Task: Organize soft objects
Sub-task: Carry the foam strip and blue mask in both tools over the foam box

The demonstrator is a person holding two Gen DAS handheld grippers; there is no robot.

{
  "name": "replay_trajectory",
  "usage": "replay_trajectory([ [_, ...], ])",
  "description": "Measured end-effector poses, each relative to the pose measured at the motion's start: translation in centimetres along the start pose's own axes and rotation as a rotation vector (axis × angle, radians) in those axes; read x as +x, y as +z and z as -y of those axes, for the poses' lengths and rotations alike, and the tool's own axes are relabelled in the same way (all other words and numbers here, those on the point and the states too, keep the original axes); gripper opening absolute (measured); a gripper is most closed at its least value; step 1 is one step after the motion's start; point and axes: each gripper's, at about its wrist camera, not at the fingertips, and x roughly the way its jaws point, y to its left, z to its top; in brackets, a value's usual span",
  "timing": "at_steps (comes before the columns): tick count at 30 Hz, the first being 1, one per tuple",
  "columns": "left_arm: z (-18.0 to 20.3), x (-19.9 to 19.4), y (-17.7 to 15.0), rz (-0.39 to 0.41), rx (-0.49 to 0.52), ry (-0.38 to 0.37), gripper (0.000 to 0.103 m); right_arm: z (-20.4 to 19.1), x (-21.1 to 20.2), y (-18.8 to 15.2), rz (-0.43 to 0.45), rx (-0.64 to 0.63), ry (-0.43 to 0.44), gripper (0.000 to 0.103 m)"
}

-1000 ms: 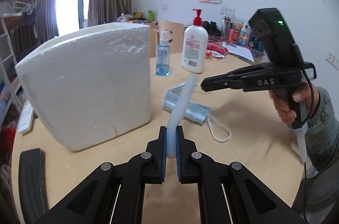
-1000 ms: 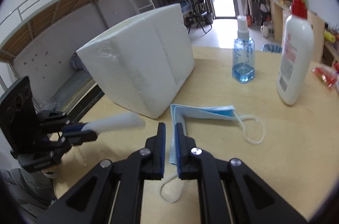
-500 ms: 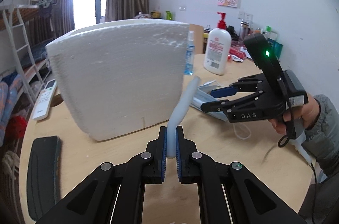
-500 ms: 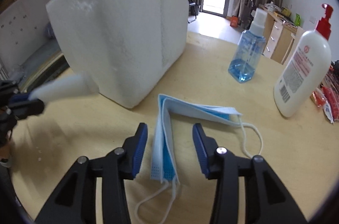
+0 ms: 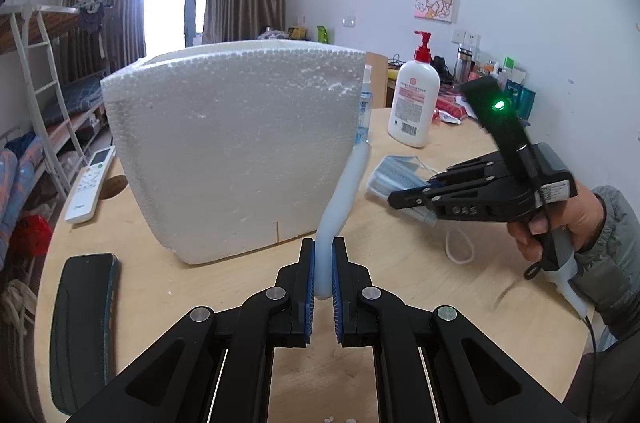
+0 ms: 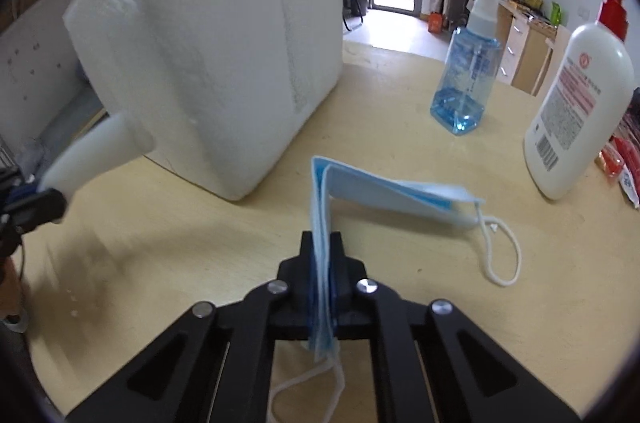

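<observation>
My left gripper is shut on a white foam strip that stands up in front of the white foam box. My right gripper is shut on a folded stack of blue face masks; one end is pinched between the jaws, the rest lies bent on the table with a white ear loop trailing. In the left wrist view the right gripper reaches into the masks. In the right wrist view the foam strip and left gripper sit at the far left.
A round wooden table carries a blue spray bottle, a white lotion bottle with red pump, a black phone and a white remote. Red packets lie at the right edge. A bunk bed stands to the left.
My right gripper moved forward and shut on the end of the mask stack, which it straddled open half a second ago. My left gripper swung toward the foam box, still holding the strip.
</observation>
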Motion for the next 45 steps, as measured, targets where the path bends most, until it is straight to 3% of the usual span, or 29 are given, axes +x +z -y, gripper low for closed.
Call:
replay_trajectory([
  [8, -0.2, -1.2, 0.3, 0.011, -0.038, 0.036, 0.008, -0.8, -5.2, -0.8, 0.129, 0.024, 0.116, 0.008],
  [13, 0.3, -2.2, 0.5, 0.030, -0.051, 0.056, 0.008, -2.3, -8.1, -1.0, 0.226, 0.009, 0.136, 0.008],
  [24, 1.0, -5.3, 2.4, 0.111, -0.112, 0.122, 0.008, -4.0, -10.7, -0.8, 0.324, -0.011, 0.241, 0.008],
  [35, -0.1, -7.8, 4.5, 0.194, -0.197, 0.251, 0.008, -6.5, -13.3, 1.1, 0.410, -0.075, 0.277, 0.008],
  [45, -0.7, -8.9, 7.0, 0.241, -0.212, 0.386, 0.008, -7.7, -13.6, 4.3, 0.443, -0.091, 0.235, 0.008],
])
